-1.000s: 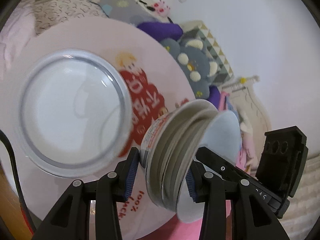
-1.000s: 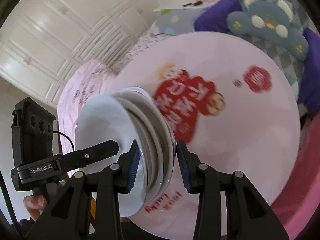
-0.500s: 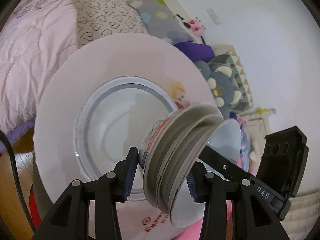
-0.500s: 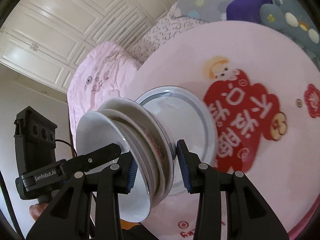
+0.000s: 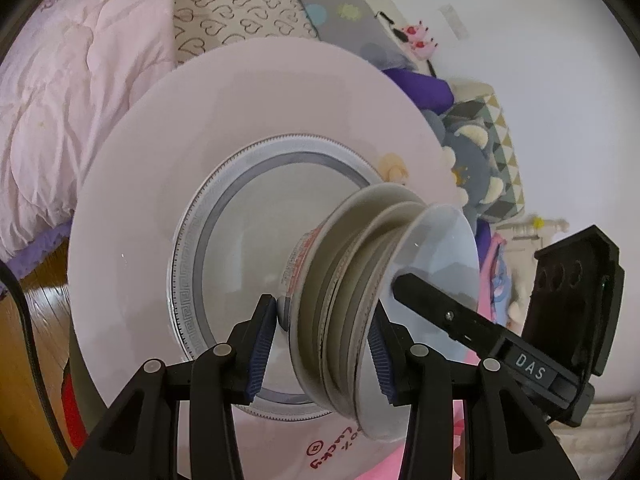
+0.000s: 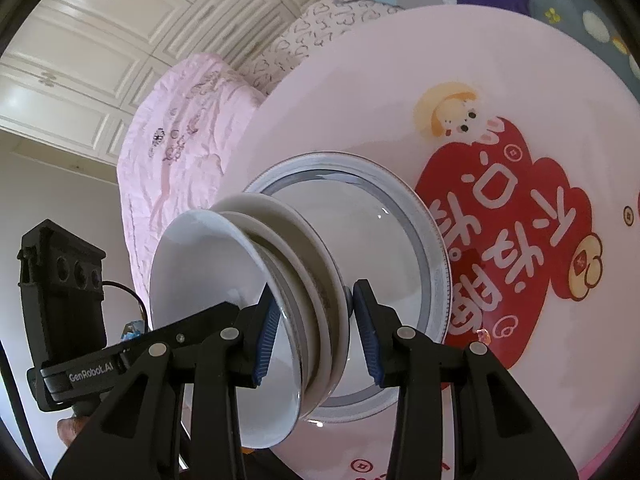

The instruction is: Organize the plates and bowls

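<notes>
A stack of nested white bowls (image 5: 348,300) is tilted on its side, and both grippers hold it from opposite sides. In the left wrist view my left gripper (image 5: 322,346) is shut on the stack, one pad on the bottom bowl's foot and the other inside the top bowl. The right gripper's finger (image 5: 440,310) reaches into that bowl too. In the right wrist view my right gripper (image 6: 318,334) is shut on the same bowl stack (image 6: 240,280). Just beyond lies a large white plate (image 5: 188,264) with a grey-blue patterned rim (image 6: 434,256), flat on the round pink table (image 5: 248,92).
The table (image 6: 360,80) carries a red cartoon print (image 6: 500,240) to the plate's right. A bed with a pink quilt (image 5: 60,100) and plush toys (image 5: 476,168) stand beyond it, with white wardrobe doors (image 6: 100,40) behind. Wood floor (image 5: 28,340) shows at the lower left.
Both grippers have carried the bowl stack across the table from over the red print to over the large plate, and a little lower. The grip on the stack is unchanged.
</notes>
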A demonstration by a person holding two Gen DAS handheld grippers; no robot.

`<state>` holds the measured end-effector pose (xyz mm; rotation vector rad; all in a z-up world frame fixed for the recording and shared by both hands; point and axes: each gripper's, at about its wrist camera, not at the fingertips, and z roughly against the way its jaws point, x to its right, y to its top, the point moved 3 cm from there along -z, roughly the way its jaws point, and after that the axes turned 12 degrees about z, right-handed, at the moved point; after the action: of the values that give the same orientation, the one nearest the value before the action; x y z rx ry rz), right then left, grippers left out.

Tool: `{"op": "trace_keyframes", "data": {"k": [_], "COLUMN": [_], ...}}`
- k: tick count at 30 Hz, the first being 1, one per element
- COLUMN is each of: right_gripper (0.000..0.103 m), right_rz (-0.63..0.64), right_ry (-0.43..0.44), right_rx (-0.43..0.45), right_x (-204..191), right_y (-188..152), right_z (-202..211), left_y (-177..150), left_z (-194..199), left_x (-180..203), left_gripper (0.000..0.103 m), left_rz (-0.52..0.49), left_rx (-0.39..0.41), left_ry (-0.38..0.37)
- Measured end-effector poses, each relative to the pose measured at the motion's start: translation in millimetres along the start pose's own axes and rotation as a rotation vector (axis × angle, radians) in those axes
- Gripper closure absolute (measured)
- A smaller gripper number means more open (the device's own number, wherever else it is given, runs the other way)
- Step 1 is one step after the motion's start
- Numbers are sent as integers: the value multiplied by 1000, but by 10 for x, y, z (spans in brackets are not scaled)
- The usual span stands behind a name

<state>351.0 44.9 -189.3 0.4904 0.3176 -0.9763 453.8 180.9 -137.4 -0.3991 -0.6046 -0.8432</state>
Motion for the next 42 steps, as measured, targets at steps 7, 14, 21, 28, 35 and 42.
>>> {"op": "trace_keyframes", "data": {"k": [7, 14, 21, 28, 35, 42], "right_gripper": [66, 61, 3, 0, 0, 0], "right_rz": [-7, 0, 0, -3, 11, 58], "right_ry": [12, -2, -14, -24, -35, -92], "right_rx": [-1, 1, 42, 89, 159, 303], "right_x": [42, 43, -16, -29, -94, -261], "right_y": [39, 64, 73, 62, 22, -188], "right_z": [-33, -40, 10, 174, 399, 857], "left_y": [132, 136, 127, 82, -160, -622], "left_z": [-42, -42, 194, 352, 679, 1123], "left_x": [6, -35, -27, 44, 159, 347], "left_gripper": [64, 53, 9, 3, 2, 1], "left_rz": [-1, -1, -27, -79, -207, -353], "left_rx": [7, 6, 91, 129, 287, 518], "left_ry": [-11, -19, 4, 35, 118, 187]}}
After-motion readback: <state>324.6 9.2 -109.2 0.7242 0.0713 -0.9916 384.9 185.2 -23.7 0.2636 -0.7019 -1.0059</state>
